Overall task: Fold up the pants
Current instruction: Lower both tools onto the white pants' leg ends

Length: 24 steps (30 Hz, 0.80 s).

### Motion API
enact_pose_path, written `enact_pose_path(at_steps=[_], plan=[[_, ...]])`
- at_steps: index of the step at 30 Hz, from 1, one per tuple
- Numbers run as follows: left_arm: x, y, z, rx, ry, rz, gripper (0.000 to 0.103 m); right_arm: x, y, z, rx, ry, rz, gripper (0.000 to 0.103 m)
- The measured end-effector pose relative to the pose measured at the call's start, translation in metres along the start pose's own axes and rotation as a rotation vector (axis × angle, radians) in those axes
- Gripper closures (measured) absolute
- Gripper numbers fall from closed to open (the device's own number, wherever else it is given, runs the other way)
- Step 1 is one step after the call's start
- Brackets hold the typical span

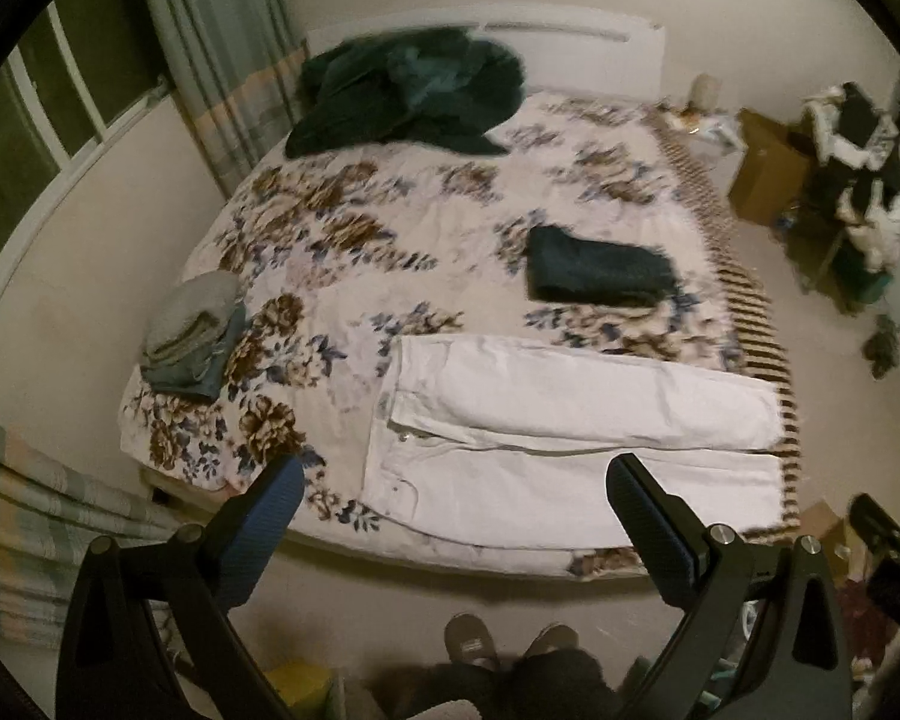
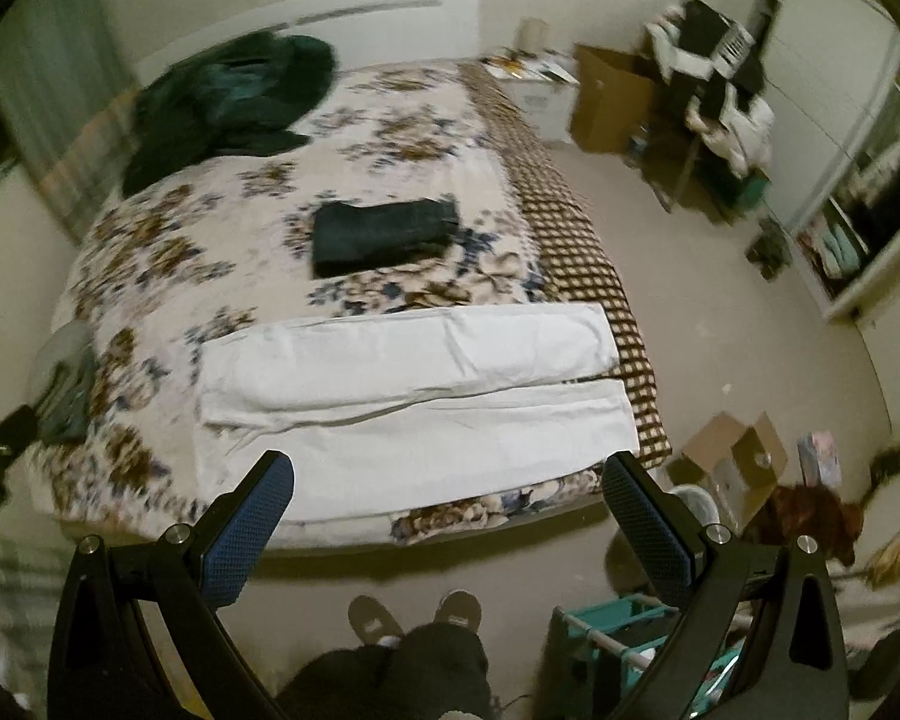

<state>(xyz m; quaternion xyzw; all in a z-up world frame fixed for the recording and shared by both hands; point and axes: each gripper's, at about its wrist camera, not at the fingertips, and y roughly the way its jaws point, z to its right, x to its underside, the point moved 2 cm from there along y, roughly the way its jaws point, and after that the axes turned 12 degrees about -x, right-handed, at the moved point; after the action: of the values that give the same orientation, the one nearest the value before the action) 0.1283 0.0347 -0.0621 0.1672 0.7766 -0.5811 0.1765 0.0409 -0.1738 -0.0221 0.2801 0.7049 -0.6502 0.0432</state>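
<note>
White pants (image 1: 570, 438) are shown laid flat across the near end of a bed (image 1: 390, 228), waistband toward the left and both legs extended to the right, where the cuffs reach the checked edge of the floral bedspread (image 2: 210, 240). The far leg is seen lying partly over the near one. In the right wrist view the same pants (image 2: 414, 396) span the near end of the mattress.

The left gripper (image 1: 456, 516) is held above the floor in front of the bed, its blue-padded fingers (image 1: 273, 516) spread wide apart with nothing between them. The right gripper (image 2: 450, 510) is held likewise, fingers (image 2: 642, 516) set wide apart and clear of the cloth. Neither gripper is in contact with the pants.

A folded dark garment (image 1: 600, 273) is seen farther up the bed, well apart from the pants. A rumpled dark green heap (image 1: 408, 90) is seen near the headboard. A small stack of folded grey and blue clothes (image 1: 195, 336) rests at the left edge of the bed. Cardboard boxes (image 2: 732, 468) are visible on the floor to the right, and the operator's shoes (image 2: 414, 612) appear below the grippers.
</note>
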Motion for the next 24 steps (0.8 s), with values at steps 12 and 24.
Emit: enact_pose_path(at_steps=[12,24], plan=[[-0.069,0.228,0.054,-0.103,-0.137,-0.358,0.000,-0.100,0.283,0.114,0.011,0.417,-0.228,0.000],[-0.112,0.474,0.108,-0.191,-0.307,-0.665,0.000,-0.166,0.528,0.204,0.072,0.610,-0.373,0.000]])
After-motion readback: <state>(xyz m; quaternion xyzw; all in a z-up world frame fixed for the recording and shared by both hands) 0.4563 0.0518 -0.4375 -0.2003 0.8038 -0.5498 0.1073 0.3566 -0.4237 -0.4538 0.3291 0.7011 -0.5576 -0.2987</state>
